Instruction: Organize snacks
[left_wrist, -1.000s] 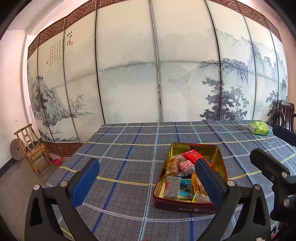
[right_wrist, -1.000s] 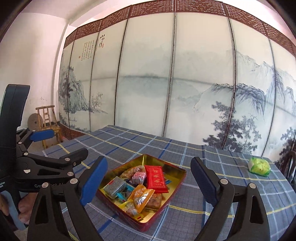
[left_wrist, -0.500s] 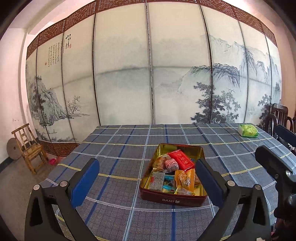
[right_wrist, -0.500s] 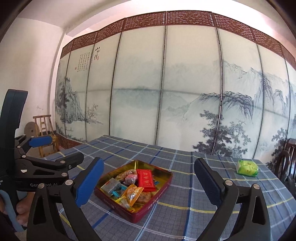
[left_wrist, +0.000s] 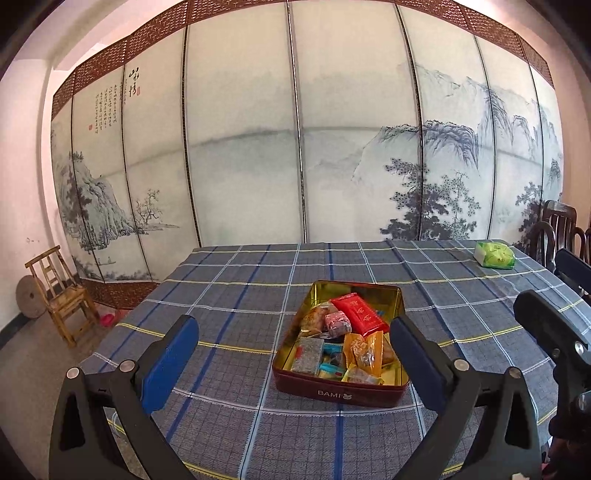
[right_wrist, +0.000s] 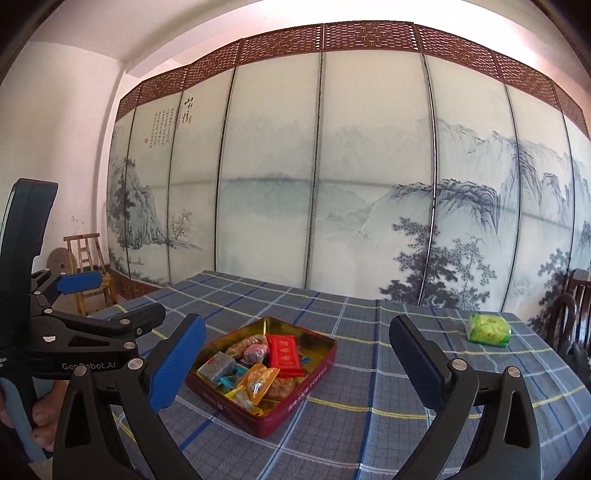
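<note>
Tin (left_wrist: 340, 387) sits mid-table on the cloth (left_wrist: 229, 332), snacks (left_wrist: 343, 332) piled inside. Packet (left_wrist: 495, 254) lies at the far right corner, well apart from the tin. Folding screen (left_wrist: 295, 147) stands behind the table. Small chair (left_wrist: 59, 295) on the floor to the left, disc (left_wrist: 27, 301) leaning on the wall behind it. Chairs (left_wrist: 554, 229) at the right edge.

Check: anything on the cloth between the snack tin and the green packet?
Nothing: only bare plaid tablecloth between tin and green packet, clearest in the right wrist view.
</note>
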